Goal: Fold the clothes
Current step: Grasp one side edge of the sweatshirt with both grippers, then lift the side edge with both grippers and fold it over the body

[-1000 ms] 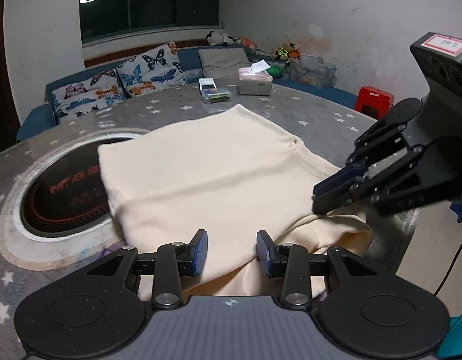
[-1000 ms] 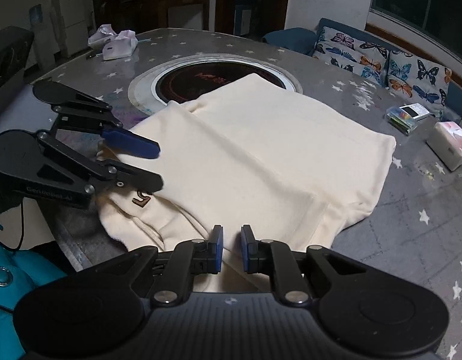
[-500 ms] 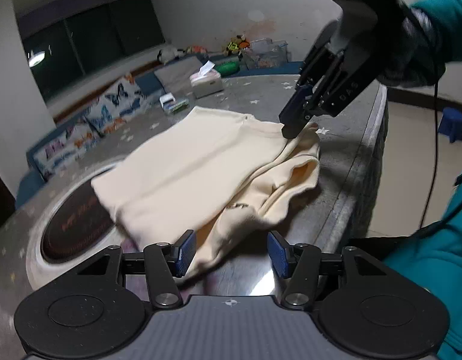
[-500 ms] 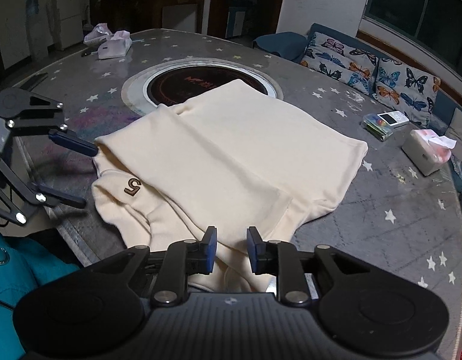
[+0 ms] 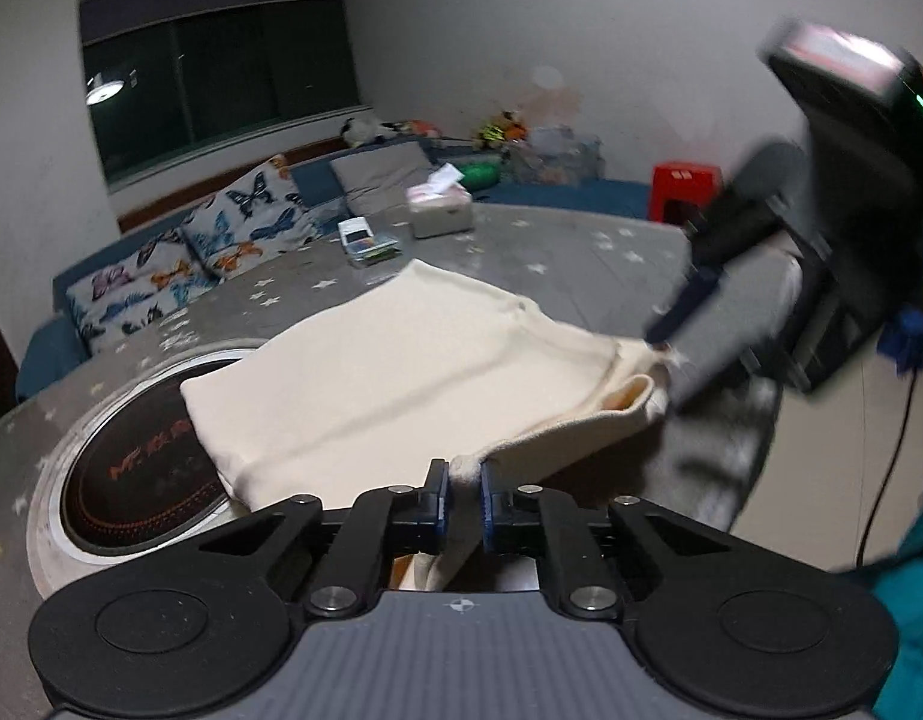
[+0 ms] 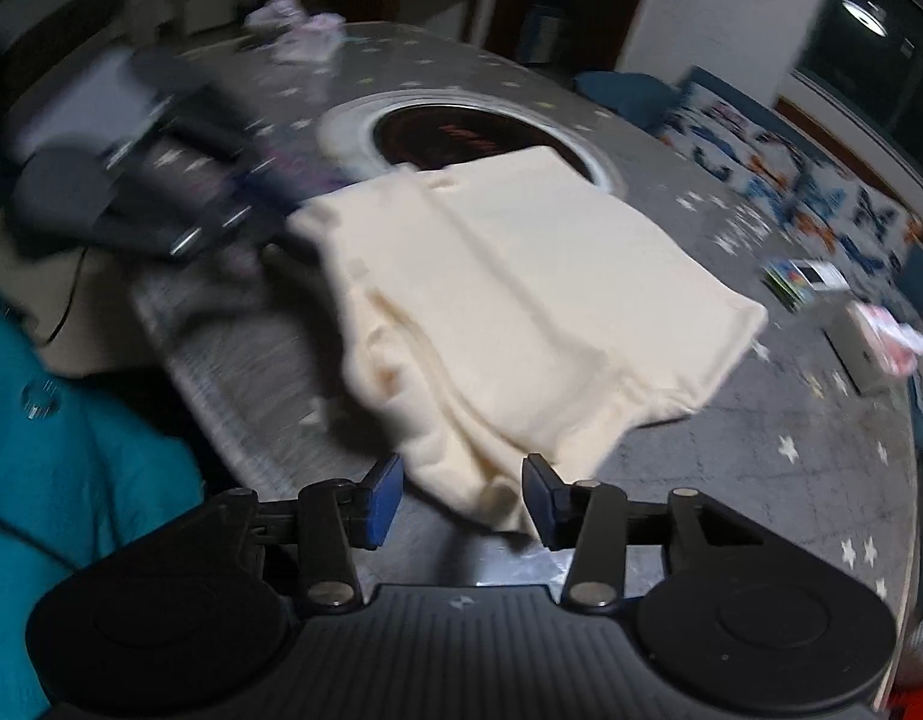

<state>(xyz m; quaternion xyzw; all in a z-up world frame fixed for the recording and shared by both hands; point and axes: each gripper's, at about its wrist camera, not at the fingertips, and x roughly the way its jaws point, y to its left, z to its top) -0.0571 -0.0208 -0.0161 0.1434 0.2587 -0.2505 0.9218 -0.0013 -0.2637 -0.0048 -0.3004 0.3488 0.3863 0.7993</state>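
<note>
Gripping the near edge of the cream garment on the counter, the left hand-held gripper is clamping down while the right hand-held gripper is spreading around a loose fold, so I'd guess the right needs a fresh pinch before folding over.

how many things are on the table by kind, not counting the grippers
cream garment: 1
tissue box: 1
small flat packs by the tissue box: 2, one white and one with coloured stripes
pale bundle at the table's far edge: 1, too blurred to name or split
total: 5
</note>
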